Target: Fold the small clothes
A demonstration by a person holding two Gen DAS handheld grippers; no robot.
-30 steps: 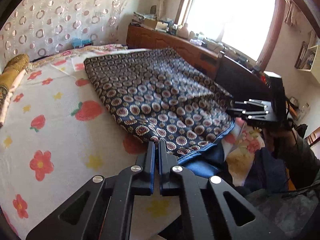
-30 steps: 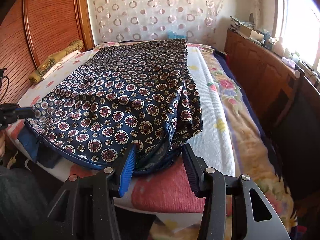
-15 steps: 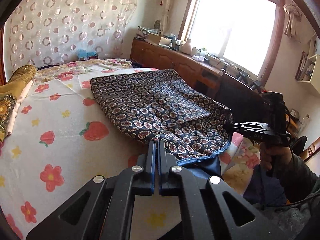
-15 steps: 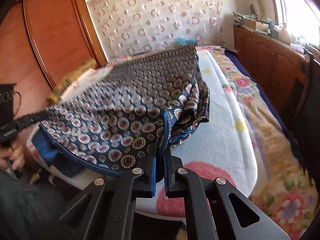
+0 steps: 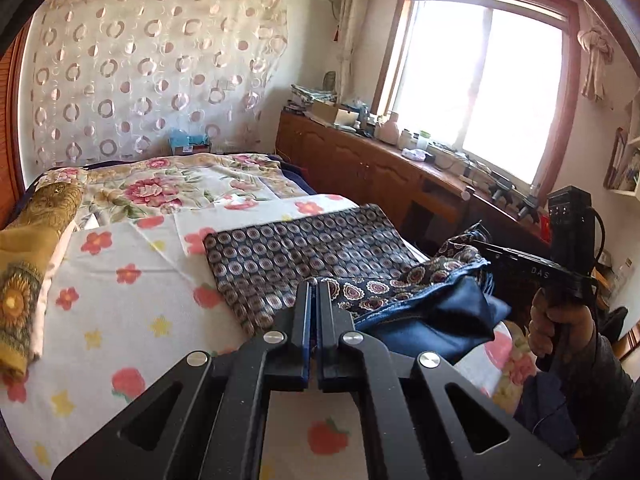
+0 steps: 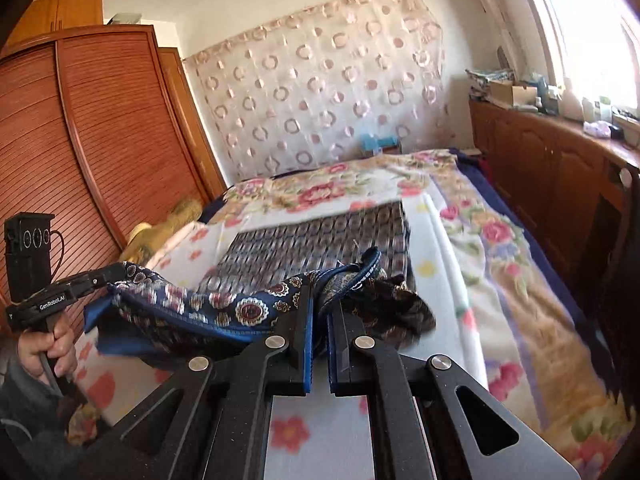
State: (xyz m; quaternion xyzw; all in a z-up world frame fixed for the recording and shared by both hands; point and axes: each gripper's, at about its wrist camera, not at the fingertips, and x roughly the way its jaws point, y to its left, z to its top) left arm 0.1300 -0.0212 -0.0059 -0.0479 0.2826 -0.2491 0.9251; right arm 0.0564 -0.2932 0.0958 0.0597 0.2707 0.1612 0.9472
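Compared with half a second earlier, the near hem of the patterned navy garment point(image 5: 312, 252) had come up off the bed point(image 5: 120, 320) and hung stretched between the two grippers, its plain blue lining point(image 5: 436, 320) turned outward, while the far half lay flat on the sheet ahead of both. A full second earlier the whole cloth had been spread flat, and the right gripper had stood parted around the hem.

The left gripper point(image 5: 314, 300) was clenched on the lifted edge, the fabric running from its tips off to its right, towards the other tool. The right gripper point(image 6: 320, 308) was likewise pinched on the garment, a bunch of hem and a blue band gathered just at its tips and the raised edge sagging away to its left.

There was one garment and there were two grippers, each with two fingers. In the right wrist view the left hand point(image 6: 48, 350) gripped its handle low at the left; in the left wrist view the right hand point(image 5: 560, 328) gripped its own at the right.

One gold-patterned pillow point(image 5: 28, 264) lay far to the left of the left gripper. One wooden wardrobe point(image 6: 100, 152) stood left of the right gripper, one window point(image 5: 488, 88) and one long wooden cabinet point(image 5: 360, 168) to the right of the left gripper, and one ring-patterned curtain point(image 5: 152, 76) beyond the bed.
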